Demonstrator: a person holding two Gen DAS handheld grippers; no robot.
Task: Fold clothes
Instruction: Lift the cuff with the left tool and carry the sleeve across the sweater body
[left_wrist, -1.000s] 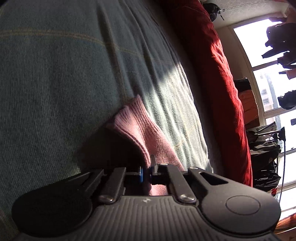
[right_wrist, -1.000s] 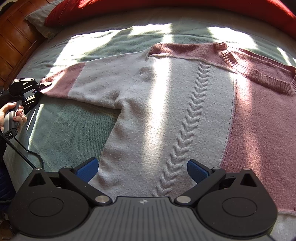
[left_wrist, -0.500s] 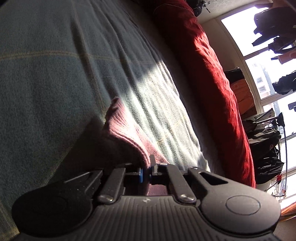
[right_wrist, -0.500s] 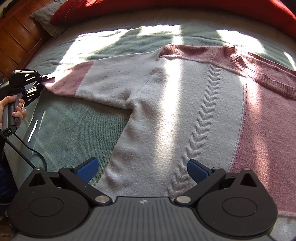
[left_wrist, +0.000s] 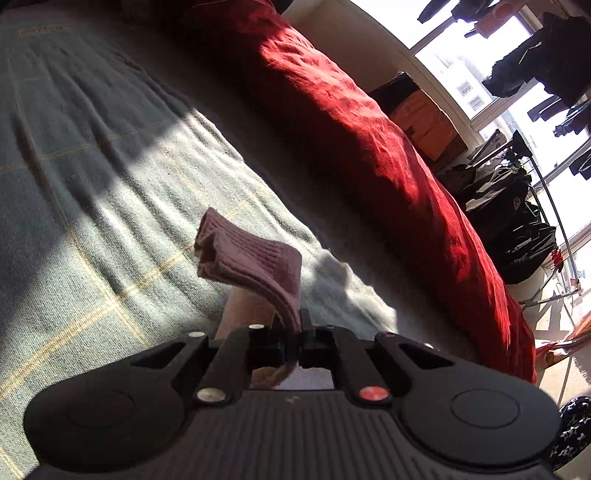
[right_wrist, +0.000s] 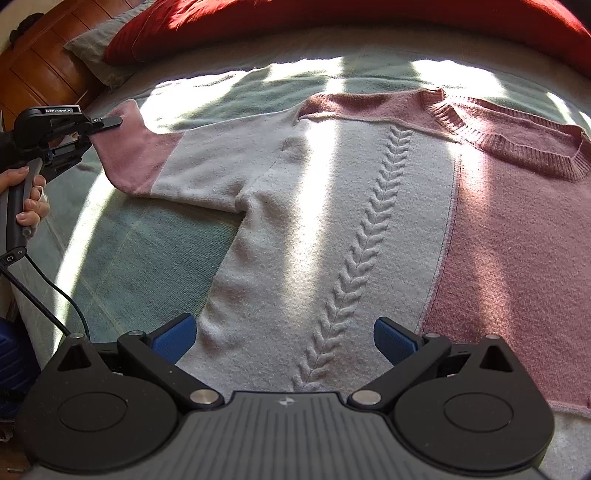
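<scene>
A pink and pale grey knit sweater (right_wrist: 332, 221) with a cable braid lies spread flat on the bed. Its left sleeve ends in a pink cuff (left_wrist: 255, 258), and my left gripper (left_wrist: 293, 332) is shut on that cuff, holding it lifted off the blanket. From the right wrist view the left gripper (right_wrist: 107, 123) sits at the far left, with the pink sleeve end (right_wrist: 129, 155) hanging raised from it. My right gripper (right_wrist: 282, 338) hovers open above the sweater's lower body, nothing between its blue pads (right_wrist: 173, 338).
A green checked blanket (left_wrist: 92, 184) covers the bed. A long red pillow (left_wrist: 369, 147) runs along the far side, with a wooden headboard (right_wrist: 44, 62) at the top left. A hand (right_wrist: 29, 199) grips the left tool's handle, its cable trailing down. Bags and boxes stand by the window.
The left gripper has risen and rolled with the pink cuff in its jaws, lifting the sleeve end off the blanket. The right gripper has shifted only slightly and stays open.
</scene>
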